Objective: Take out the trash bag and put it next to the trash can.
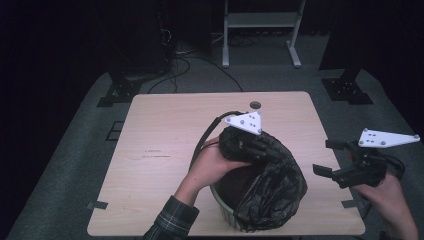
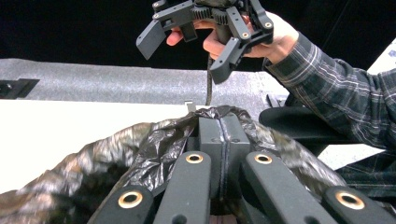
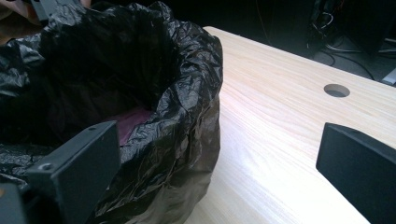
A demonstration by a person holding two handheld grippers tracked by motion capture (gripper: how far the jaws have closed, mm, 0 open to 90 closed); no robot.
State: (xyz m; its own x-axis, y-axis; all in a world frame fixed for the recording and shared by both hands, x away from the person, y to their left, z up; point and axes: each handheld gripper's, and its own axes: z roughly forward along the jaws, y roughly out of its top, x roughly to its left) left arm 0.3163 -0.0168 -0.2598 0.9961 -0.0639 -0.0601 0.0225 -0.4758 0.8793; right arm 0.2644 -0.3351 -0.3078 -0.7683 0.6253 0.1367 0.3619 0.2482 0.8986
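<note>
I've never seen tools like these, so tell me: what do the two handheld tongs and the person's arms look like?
Both tongs are black, blocky frames with two flat jaws. The left tongs carry a white three-cornered plate with small dots, and a black cable loops away from them; brass-coloured rivets dot their linkage bars. The right tongs bear a similar white plate and show toothed gears. The person wears plaid sleeves.

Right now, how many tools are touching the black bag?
1. The left tool is shut on the rim of the black bag. The right tool is open, apart from it, at the table's right edge.
</note>
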